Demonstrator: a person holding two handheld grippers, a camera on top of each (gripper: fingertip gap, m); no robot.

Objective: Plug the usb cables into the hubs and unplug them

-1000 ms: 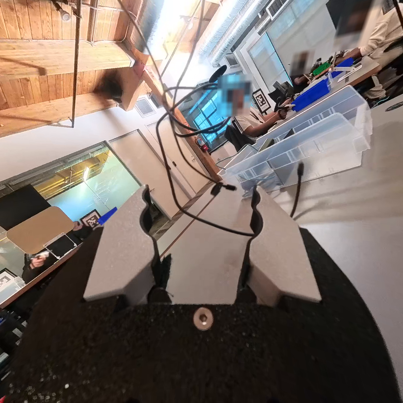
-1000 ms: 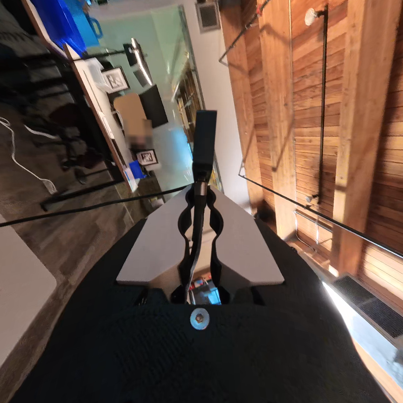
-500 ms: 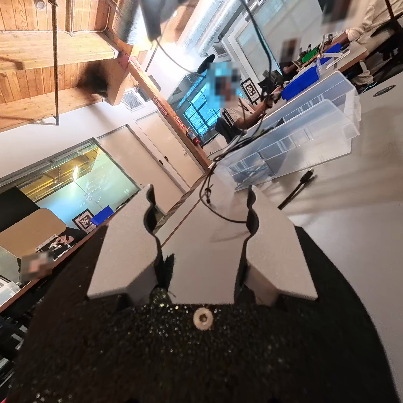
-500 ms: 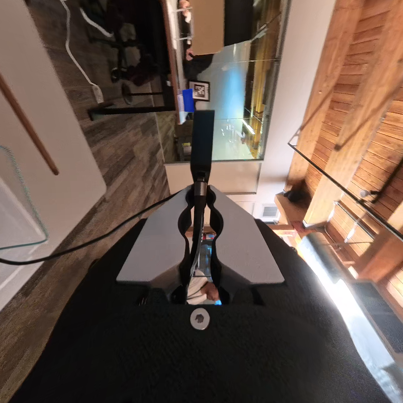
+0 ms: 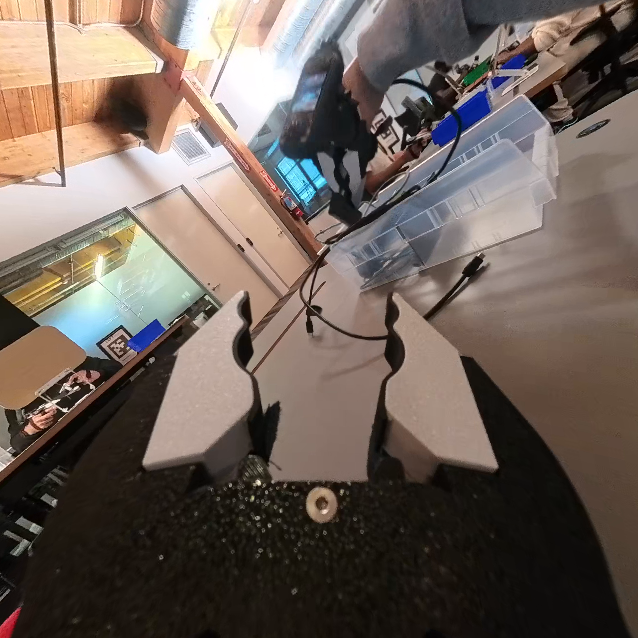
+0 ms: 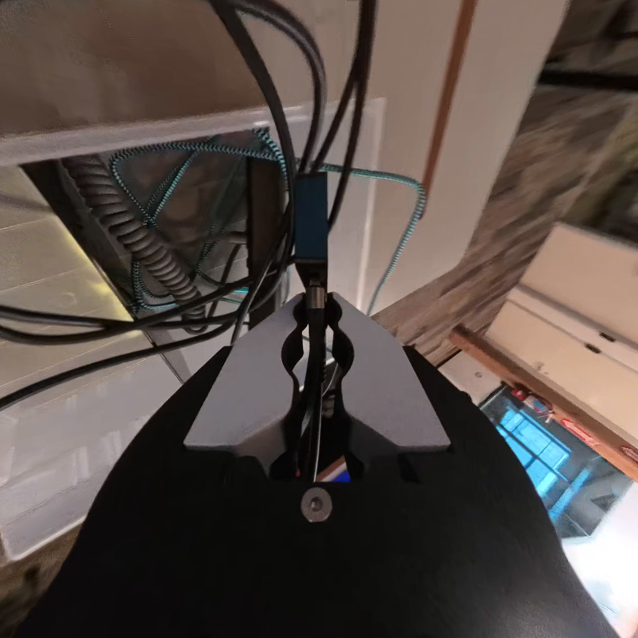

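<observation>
Swinging down from the ceiling, right tongs (image 6: 316, 303) now carry the hub (image 6: 309, 221) over a bin (image 6: 103, 193) of cables.
They pinch its lead so it dangles; left tongs (image 5: 317, 331) spread empty above the worktop (image 5: 518, 345), a plug (image 5: 309, 324) beyond.

Left gripper (image 5: 319, 310): held with jaws spread wide, nothing between them.
Right gripper (image 6: 316, 302): jaws closed tight, tilted downward.
</observation>
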